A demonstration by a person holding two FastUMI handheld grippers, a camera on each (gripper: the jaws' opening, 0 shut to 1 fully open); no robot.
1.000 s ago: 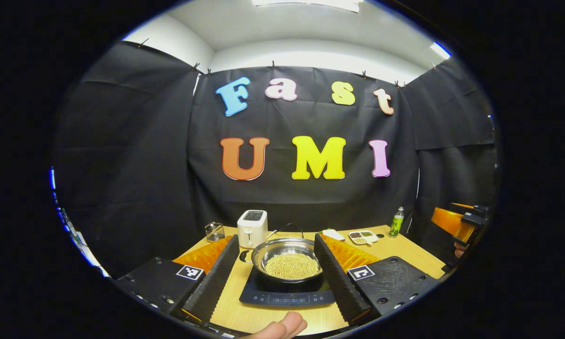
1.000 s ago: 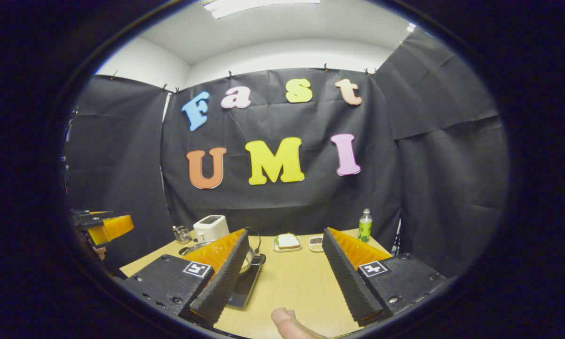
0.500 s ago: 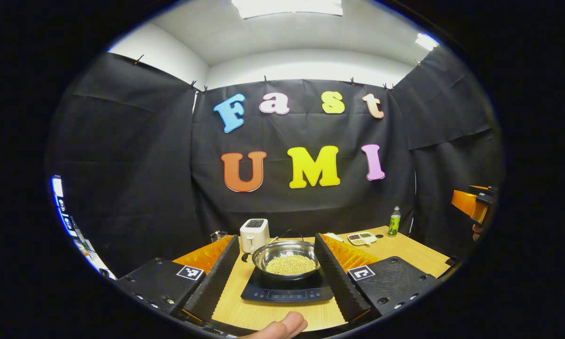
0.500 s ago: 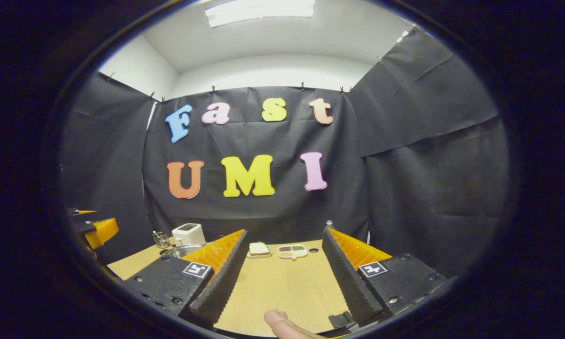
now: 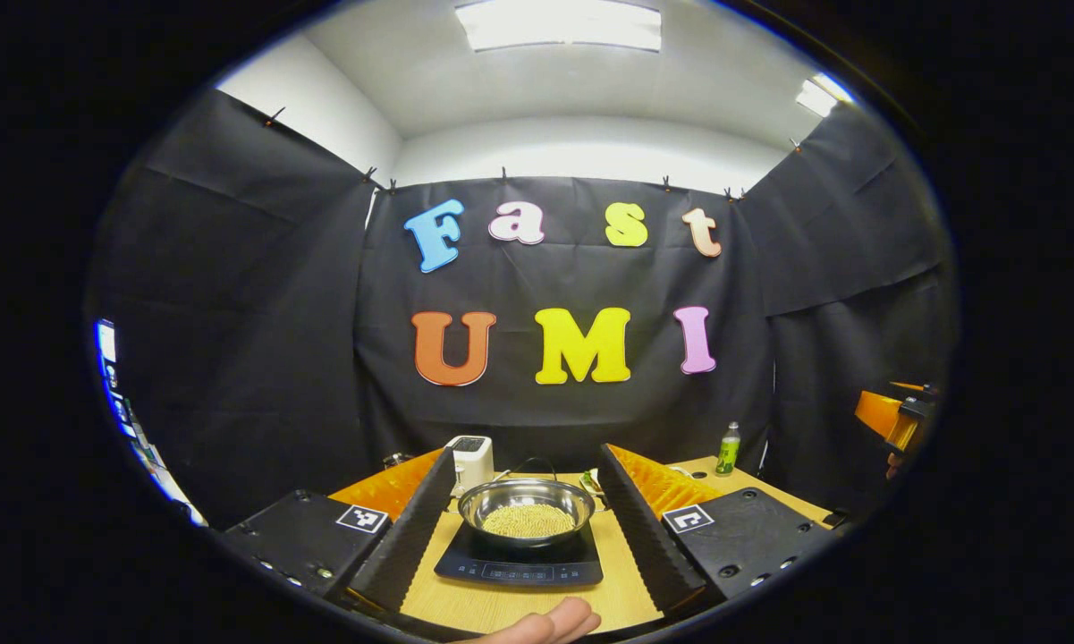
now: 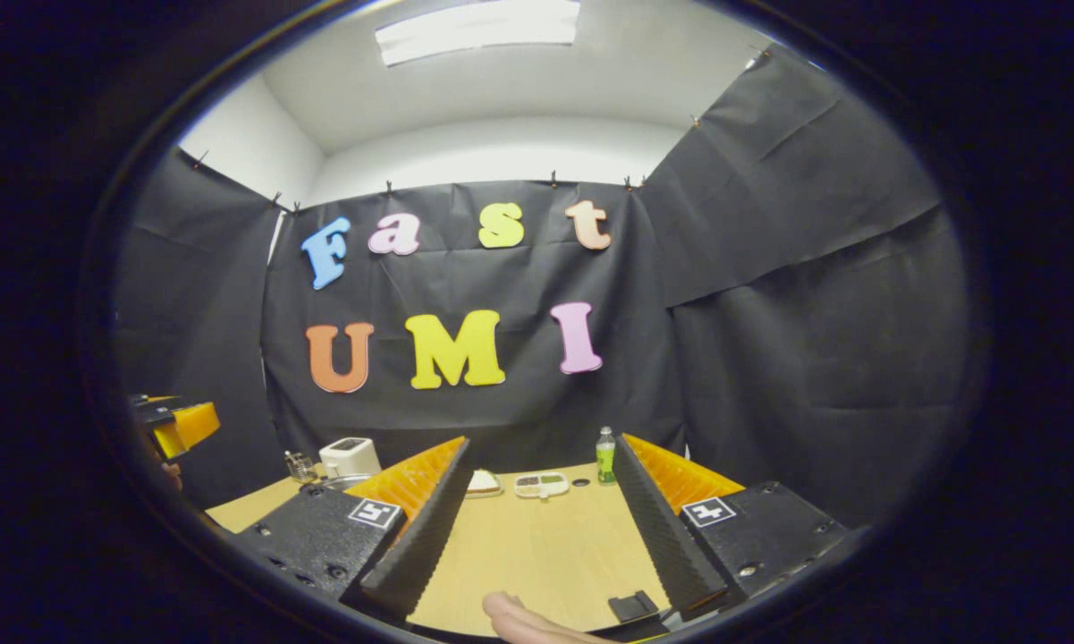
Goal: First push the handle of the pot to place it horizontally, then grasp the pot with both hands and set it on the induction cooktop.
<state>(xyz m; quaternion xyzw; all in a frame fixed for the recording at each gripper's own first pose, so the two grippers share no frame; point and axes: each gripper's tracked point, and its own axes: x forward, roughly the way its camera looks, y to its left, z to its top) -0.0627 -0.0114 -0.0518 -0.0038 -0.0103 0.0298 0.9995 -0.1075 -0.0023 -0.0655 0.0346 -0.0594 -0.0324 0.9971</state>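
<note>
Left gripper view: pot (image 5: 526, 510) of yellow grains sits on the cooktop (image 5: 520, 561), toaster (image 5: 471, 459) just behind it; my left gripper (image 5: 526, 528) hangs short of the cooktop, jaws wide open and empty, so I read placement as done. Right gripper view: right gripper (image 6: 541, 537) also spread open over bare table (image 6: 537, 546), holding nothing, pot rim (image 6: 344, 482) off to its left beside the toaster.
</note>
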